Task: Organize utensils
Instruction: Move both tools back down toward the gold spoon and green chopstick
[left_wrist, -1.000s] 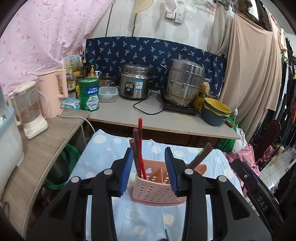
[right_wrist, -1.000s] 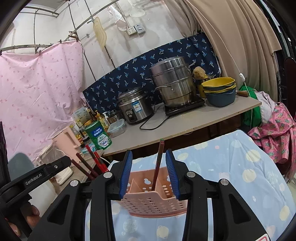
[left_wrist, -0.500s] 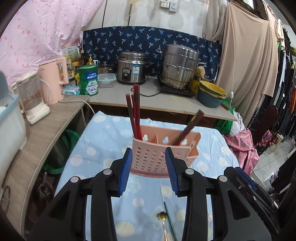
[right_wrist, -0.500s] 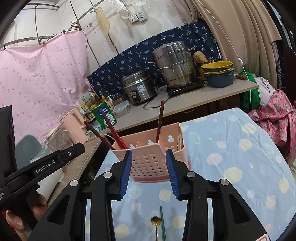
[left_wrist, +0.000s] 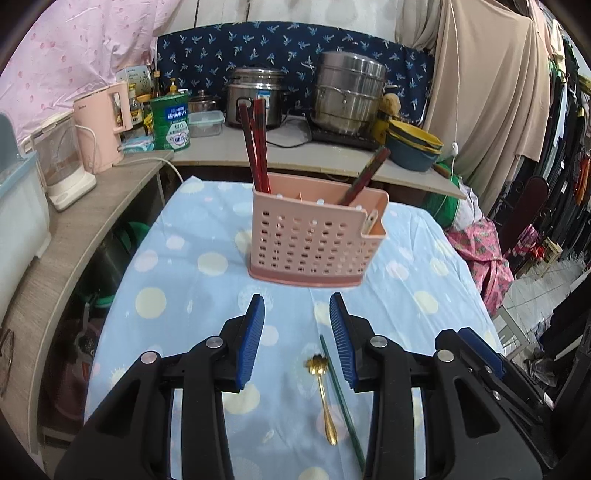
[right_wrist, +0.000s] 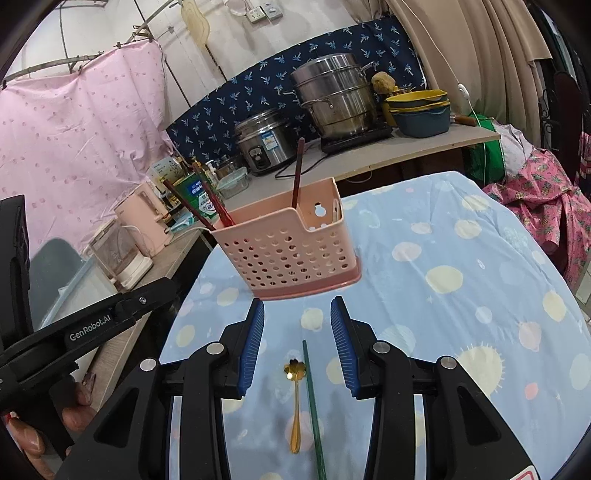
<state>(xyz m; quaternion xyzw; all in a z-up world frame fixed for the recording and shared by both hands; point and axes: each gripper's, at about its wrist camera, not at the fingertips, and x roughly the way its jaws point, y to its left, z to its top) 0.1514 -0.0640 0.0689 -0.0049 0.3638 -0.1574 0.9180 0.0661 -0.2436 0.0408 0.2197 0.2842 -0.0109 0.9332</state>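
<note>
A pink perforated utensil holder (left_wrist: 314, 236) stands on the blue dotted tablecloth (left_wrist: 177, 280); it also shows in the right wrist view (right_wrist: 291, 251). Red-brown chopsticks (left_wrist: 255, 147) lean in its left compartment, another chopstick (left_wrist: 365, 173) in its right. A gold spoon (left_wrist: 323, 391) and a green chopstick (left_wrist: 340, 395) lie flat on the cloth near me; the right wrist view shows the same spoon (right_wrist: 295, 398) and chopstick (right_wrist: 312, 406). My left gripper (left_wrist: 297, 339) and my right gripper (right_wrist: 297, 343) are both open and empty, above them, short of the holder.
A counter behind holds a rice cooker (left_wrist: 255, 96), a steel steamer pot (left_wrist: 351, 96), stacked bowls (left_wrist: 413, 147), a green tin (left_wrist: 171, 122) and a pink kettle (left_wrist: 101, 125). A side shelf (left_wrist: 74, 229) runs along the left. Clothes hang at the right.
Both grippers have pulled back from the holder and tilted down. The holder now stands farther off, and the spoon and green chopstick have come into view between the fingers.
</note>
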